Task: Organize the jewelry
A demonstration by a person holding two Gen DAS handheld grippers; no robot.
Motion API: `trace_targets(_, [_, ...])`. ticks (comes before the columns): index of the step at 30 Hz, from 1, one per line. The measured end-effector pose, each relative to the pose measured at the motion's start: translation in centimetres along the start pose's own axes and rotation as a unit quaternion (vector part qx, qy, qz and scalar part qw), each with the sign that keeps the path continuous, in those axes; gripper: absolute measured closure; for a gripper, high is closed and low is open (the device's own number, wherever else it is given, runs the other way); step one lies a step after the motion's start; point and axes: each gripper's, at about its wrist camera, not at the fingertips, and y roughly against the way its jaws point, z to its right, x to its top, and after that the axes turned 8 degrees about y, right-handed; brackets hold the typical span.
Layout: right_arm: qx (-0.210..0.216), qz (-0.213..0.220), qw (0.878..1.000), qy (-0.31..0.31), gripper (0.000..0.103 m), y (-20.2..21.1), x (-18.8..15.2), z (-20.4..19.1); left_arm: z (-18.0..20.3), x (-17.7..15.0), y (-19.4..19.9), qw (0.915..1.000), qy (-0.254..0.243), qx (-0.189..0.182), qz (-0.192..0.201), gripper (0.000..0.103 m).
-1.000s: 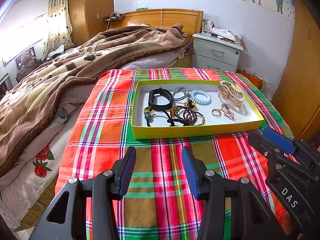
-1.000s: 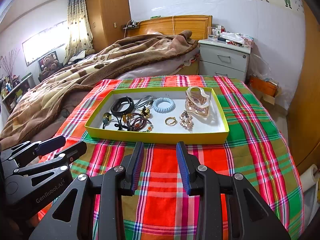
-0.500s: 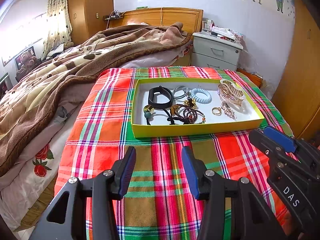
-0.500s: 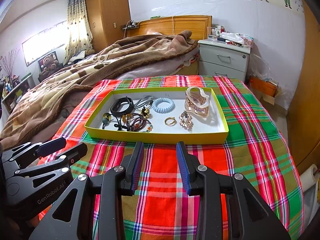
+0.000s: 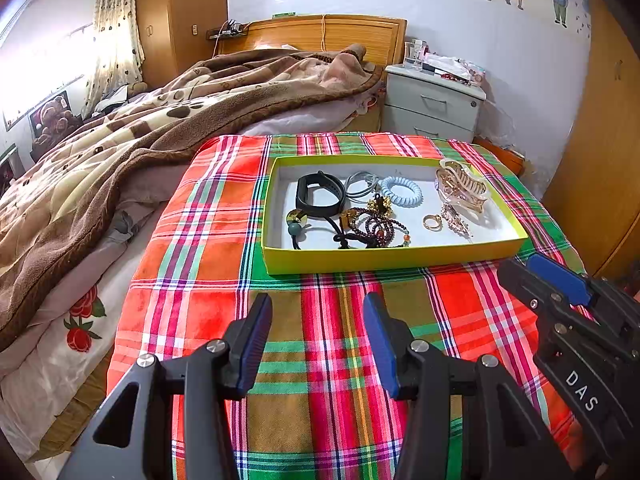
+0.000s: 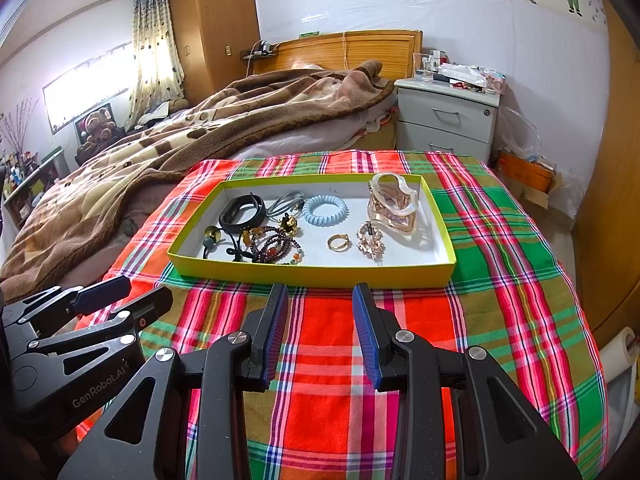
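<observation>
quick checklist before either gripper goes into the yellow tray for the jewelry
1. Left gripper open and holding nothing: ok, fingers apart over the plaid cloth.
2. Right gripper open and holding nothing: ok.
3. Both grippers short of the yellow tray: ok, neither touches it.
4. Gold ring free to pick: ok, it lies alone on the white floor beside the rhinestone clip.
5. Beaded bracelets separate from the black cords: not ok, they lie tangled together.
6. Somewhere to sort pieces into: cannot tell, no second container shows in either view.
</observation>
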Motion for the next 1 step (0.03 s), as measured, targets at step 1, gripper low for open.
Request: trace_targets(1, [0.000,0.000,1.000,0.000,0.068,-0.03,0.01,0.00,-0.05,0.04,-0.01,1.0000,0.001,0.000,0.000,0.054])
